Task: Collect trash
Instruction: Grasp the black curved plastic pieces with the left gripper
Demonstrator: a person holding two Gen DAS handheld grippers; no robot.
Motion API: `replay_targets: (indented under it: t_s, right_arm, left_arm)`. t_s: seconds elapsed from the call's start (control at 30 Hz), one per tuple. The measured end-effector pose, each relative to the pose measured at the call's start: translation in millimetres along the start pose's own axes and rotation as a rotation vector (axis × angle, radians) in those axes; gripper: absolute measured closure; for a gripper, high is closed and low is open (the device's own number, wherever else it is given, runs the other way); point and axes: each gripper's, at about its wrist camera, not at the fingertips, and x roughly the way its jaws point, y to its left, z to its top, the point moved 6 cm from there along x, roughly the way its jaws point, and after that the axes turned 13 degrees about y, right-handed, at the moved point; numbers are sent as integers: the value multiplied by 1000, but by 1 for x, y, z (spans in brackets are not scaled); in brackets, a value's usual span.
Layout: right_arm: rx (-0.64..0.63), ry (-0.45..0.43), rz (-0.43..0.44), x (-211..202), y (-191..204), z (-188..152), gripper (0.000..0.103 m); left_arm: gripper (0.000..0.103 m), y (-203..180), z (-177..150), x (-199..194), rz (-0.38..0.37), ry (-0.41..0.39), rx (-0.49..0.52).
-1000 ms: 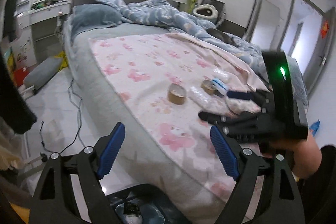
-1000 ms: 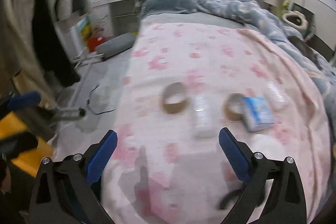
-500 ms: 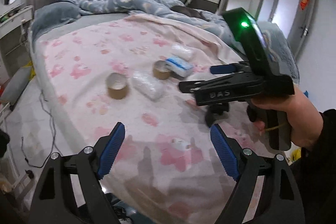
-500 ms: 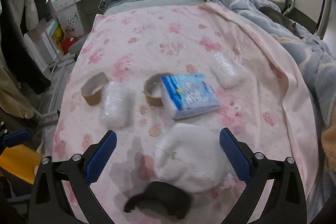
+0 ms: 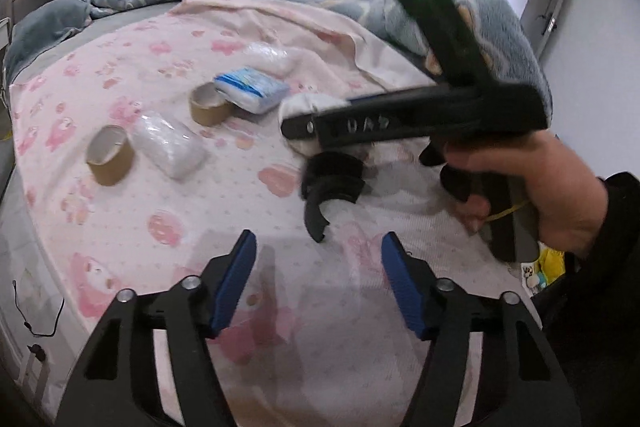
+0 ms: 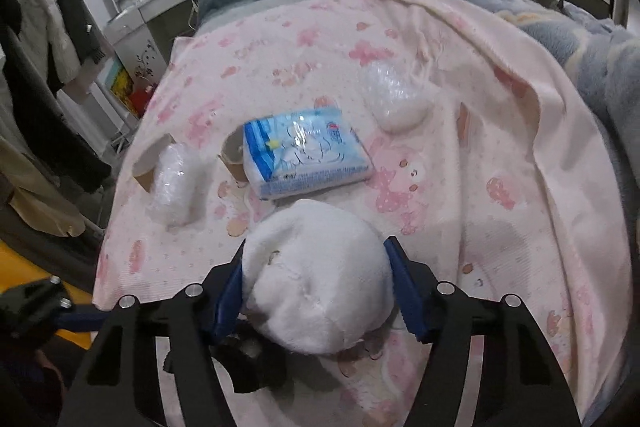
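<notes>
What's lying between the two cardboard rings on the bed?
A bubble-wrap bundle lies between the two cardboard rings. The left wrist view shows it clearest.

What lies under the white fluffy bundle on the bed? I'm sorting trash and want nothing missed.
A black curved thing pokes out from beneath the white fluffy bundle, which sits between the closing right gripper jaws. How far it runs underneath is hidden.

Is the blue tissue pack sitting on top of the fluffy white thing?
No, the blue tissue pack lies flat on the pink blanket, beyond the fluffy white thing.
</notes>
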Motion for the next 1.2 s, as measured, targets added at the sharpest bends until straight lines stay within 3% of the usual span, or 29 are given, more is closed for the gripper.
replay_targets:
  t_s: [0.4,0.67,1.07,1.2]
  right_arm:
    - [28,-112,35,-34,-22,-4,42]
    - [25,-97,29,-34,-30,-10,42]
    - [6,-83,20,-30,-28,-13,42]
    - [6,-79,16,-29,-27,-13,42]
  left_arm:
    - [57,1,11,21,21,5,-48]
    - [64,3,15,27,41,-5,-71]
    - [88,7,16,28,30,-1,-93]
    - [91,8,16,28,29,-1,-102]
